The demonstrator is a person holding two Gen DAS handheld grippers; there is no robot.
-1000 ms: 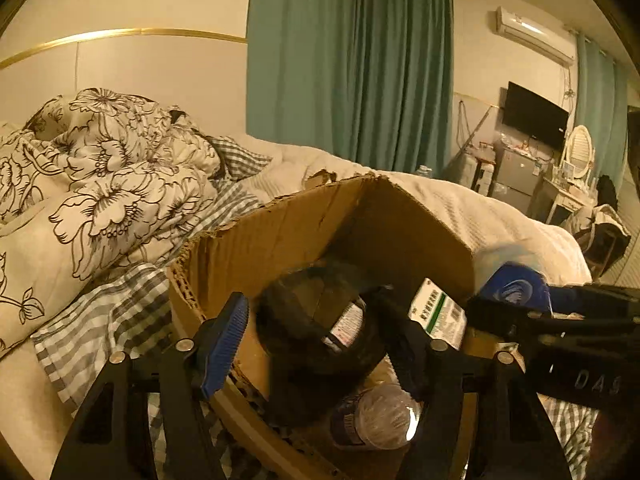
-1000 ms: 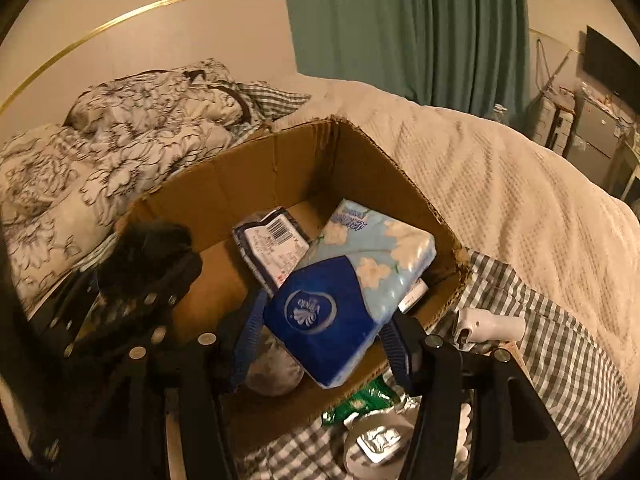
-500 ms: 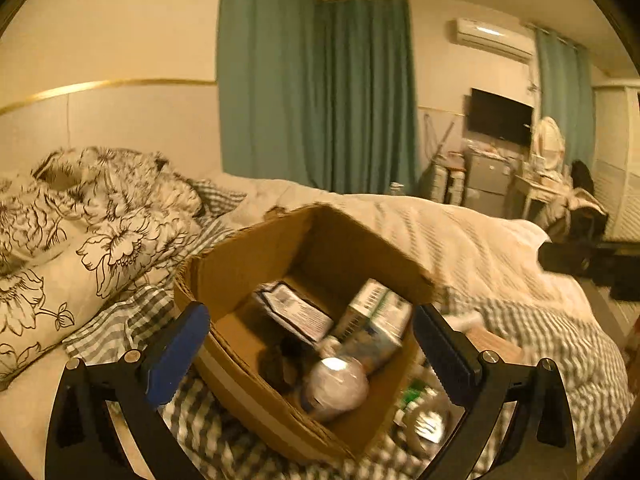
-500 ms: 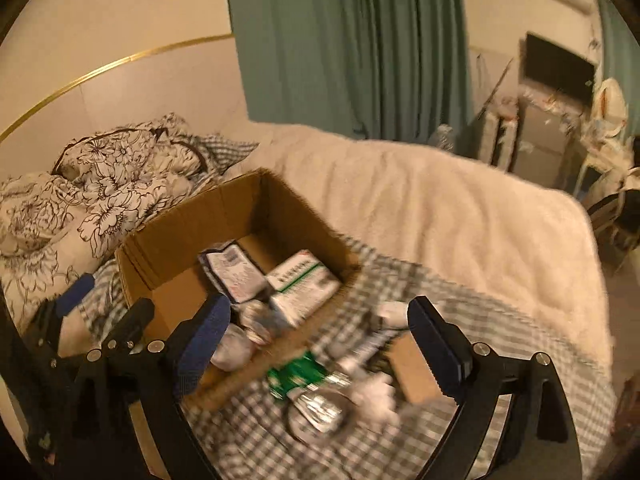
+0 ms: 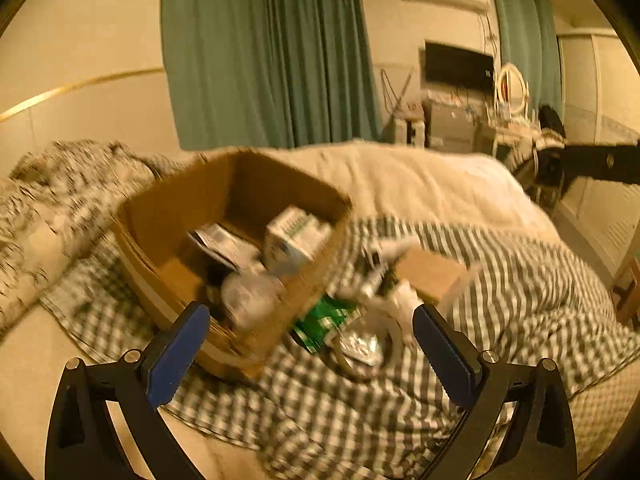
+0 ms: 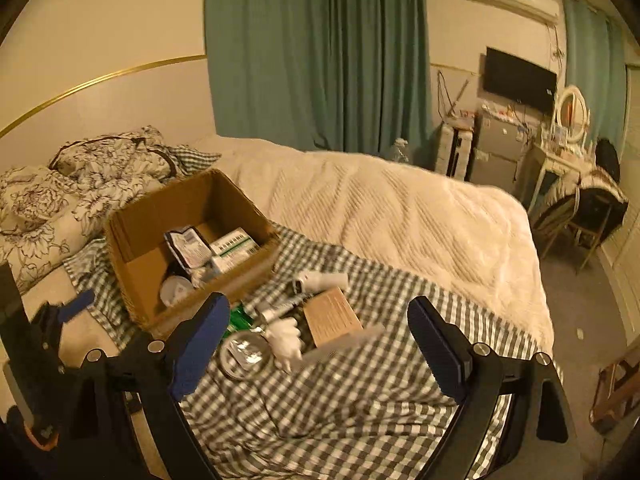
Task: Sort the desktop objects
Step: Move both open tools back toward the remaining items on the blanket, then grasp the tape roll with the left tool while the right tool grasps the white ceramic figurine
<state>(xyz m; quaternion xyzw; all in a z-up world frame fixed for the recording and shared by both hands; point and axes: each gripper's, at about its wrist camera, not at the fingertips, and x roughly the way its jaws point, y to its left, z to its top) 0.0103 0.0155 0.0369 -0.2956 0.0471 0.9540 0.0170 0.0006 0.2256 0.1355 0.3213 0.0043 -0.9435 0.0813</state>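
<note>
An open cardboard box (image 6: pixel 192 248) sits on a checked cloth (image 6: pixel 360 400) spread over the bed (image 6: pixel 400 216), with its far corner just beside the floral pillows (image 6: pixel 60 200) and its near rim touching a pile of loose things on the cloth. Inside the box lie a white-and-green carton (image 6: pixel 234 246), a dark pouch with a label (image 6: pixel 188 246) and a clear bottle (image 6: pixel 176 288). The pile just outside holds a green packet (image 6: pixel 240 318), a foil-lined round dish (image 6: pixel 244 354), a white crumpled piece (image 6: pixel 286 338), a brown flat card box (image 6: pixel 332 316) and a white tube-like item (image 6: pixel 320 280). Toward the foot of the bed the cloth and the cream blanket lie open, with wide room for moving. The left tongs (image 5: pixel 310 354) hang above the box's near corner, spread wide and holding nothing; that view is blurred. The right tongs (image 6: pixel 320 344) hover over the pile, also spread wide, touching nothing.
</note>
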